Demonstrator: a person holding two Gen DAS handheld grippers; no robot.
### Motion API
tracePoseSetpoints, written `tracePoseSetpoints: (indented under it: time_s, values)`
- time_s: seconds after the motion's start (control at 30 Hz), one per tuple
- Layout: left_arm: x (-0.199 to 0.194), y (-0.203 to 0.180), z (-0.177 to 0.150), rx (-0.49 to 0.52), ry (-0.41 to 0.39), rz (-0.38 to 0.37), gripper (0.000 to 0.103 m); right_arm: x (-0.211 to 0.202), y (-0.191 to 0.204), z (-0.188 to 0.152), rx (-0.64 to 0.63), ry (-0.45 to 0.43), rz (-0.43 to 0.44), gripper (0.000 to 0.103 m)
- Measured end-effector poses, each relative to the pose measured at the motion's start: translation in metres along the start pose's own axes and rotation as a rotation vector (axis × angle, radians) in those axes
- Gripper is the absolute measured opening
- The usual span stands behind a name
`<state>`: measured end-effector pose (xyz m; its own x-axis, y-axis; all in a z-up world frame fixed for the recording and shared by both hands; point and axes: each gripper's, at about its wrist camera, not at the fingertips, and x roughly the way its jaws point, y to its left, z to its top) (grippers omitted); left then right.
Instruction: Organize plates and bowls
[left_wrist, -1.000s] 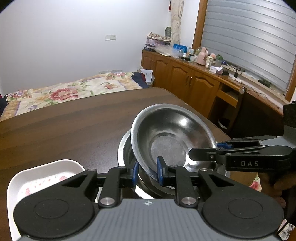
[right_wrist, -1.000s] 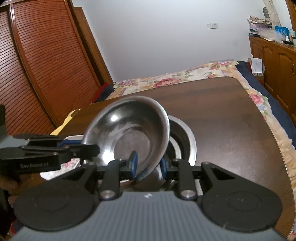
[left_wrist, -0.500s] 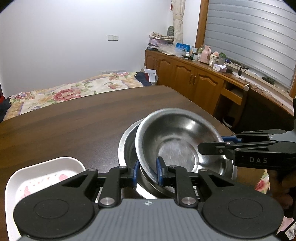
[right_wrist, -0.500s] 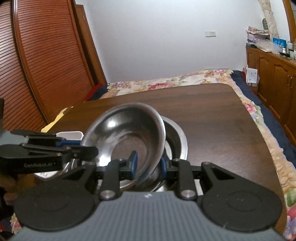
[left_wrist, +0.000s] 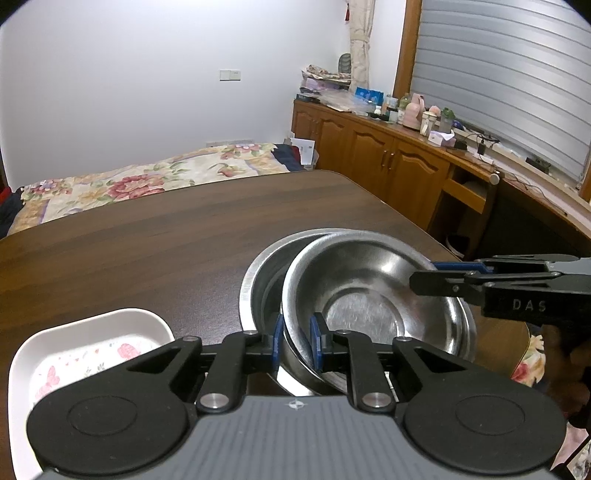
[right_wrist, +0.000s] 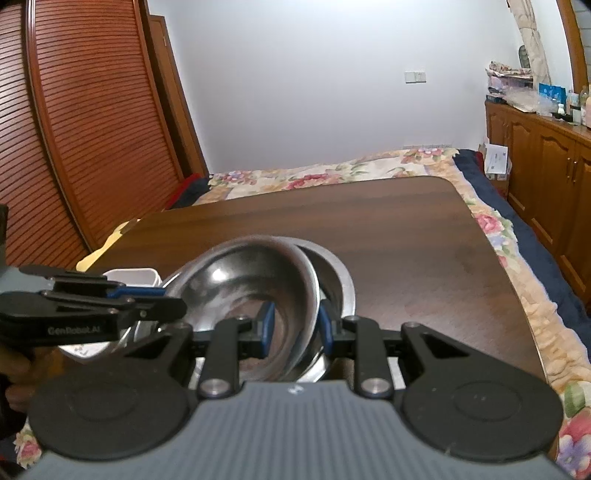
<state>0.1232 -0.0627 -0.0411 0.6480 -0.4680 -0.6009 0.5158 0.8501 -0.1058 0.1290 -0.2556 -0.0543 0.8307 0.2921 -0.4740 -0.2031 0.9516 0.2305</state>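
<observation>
The left gripper (left_wrist: 294, 341) is clamped on the near rim of the upper steel bowl (left_wrist: 373, 306), which sits tilted inside a larger steel bowl (left_wrist: 264, 273) on the worktop (left_wrist: 147, 251). The right gripper (right_wrist: 295, 326) pinches the same bowl's opposite rim. A white floral plate (left_wrist: 88, 354) lies left of the left gripper.

a shiny steel bowl (left_wrist: 373, 295) sits tilted inside a larger steel bowl (left_wrist: 266, 273) on the table; beside them, a white floral dish (left_wrist: 88, 354), seemingly empty.
</observation>
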Motion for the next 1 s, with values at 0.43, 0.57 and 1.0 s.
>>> tracePoseSetpoints:
  time_s: [0.43,0.57,1.0]
  values:
    - [-0.014,0.0,0.004,-0.004,-0.054,0.001,0.023,-0.01,-0.004,0.001,0.007,-0.052,-0.026,0.029]
    - [-0.018,-0.002,0.003,-0.004,-0.103,0.022,0.048,-0.014,-0.006,0.0,-0.004,-0.087,-0.055,0.037]
    - [-0.004,-0.002,-0.011,-0.029,-0.124,0.072,0.058,0.004,-0.017,-0.017,0.011,-0.102,-0.075,0.047]
